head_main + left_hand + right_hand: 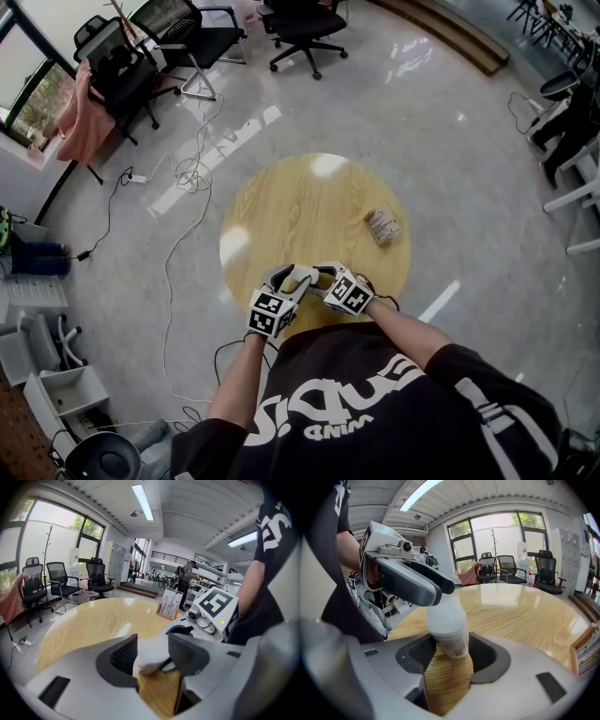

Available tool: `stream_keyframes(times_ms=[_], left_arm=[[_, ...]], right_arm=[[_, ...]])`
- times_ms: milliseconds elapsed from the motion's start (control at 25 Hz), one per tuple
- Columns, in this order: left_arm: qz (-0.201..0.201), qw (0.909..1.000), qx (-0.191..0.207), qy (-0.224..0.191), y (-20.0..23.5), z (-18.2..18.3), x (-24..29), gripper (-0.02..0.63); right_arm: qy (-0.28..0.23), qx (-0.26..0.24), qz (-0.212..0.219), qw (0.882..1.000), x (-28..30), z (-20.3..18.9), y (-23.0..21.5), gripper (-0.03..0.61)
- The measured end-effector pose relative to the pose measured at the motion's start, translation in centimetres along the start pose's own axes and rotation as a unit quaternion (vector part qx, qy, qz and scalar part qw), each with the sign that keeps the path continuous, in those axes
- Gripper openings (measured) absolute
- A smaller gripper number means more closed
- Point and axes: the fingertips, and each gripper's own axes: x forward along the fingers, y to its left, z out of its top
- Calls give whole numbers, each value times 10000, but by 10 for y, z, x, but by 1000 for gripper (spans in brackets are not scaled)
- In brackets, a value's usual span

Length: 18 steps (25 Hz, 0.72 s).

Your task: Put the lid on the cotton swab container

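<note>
At the near edge of the round wooden table (300, 202) both grippers meet over one small thing. My right gripper (447, 651) is shut on the cotton swab container (451, 641), a translucent white tube with a printed label, standing upright between its pads. The white lid (151, 654) sits at the container's top (444, 607). My left gripper (152, 652) comes in from the side with its pads against the lid. In the right gripper view its grey fingers (415, 581) cross the container's top. The head view shows the left gripper (298, 278) and right gripper (317, 277) tip to tip; the container is mostly hidden there.
A small printed box (382, 225) lies at the table's right side, also visible in the left gripper view as the printed box (169, 603). Office chairs (302, 26) and a chair with pink cloth (111, 80) stand beyond. Cables (187, 173) trail on the shiny floor.
</note>
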Motion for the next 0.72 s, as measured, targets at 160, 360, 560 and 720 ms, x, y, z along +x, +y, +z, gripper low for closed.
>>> stream_keyframes(times_ms=[160, 360, 560, 720], left_arm=[[126, 9998, 148, -16, -2, -4, 1, 212], [265, 9991, 325, -16, 0, -3, 3, 213], [409, 9984, 385, -75, 1, -5, 3, 213], [497, 9979, 369, -214, 1, -4, 4, 213]], right_arm=[[-2, 40, 2, 10000, 0, -2, 2, 212], [6, 64, -10, 10000, 2, 0, -1, 212], [16, 81, -17, 10000, 2, 0, 0, 212], [25, 94, -31, 9999, 2, -1, -1, 212]])
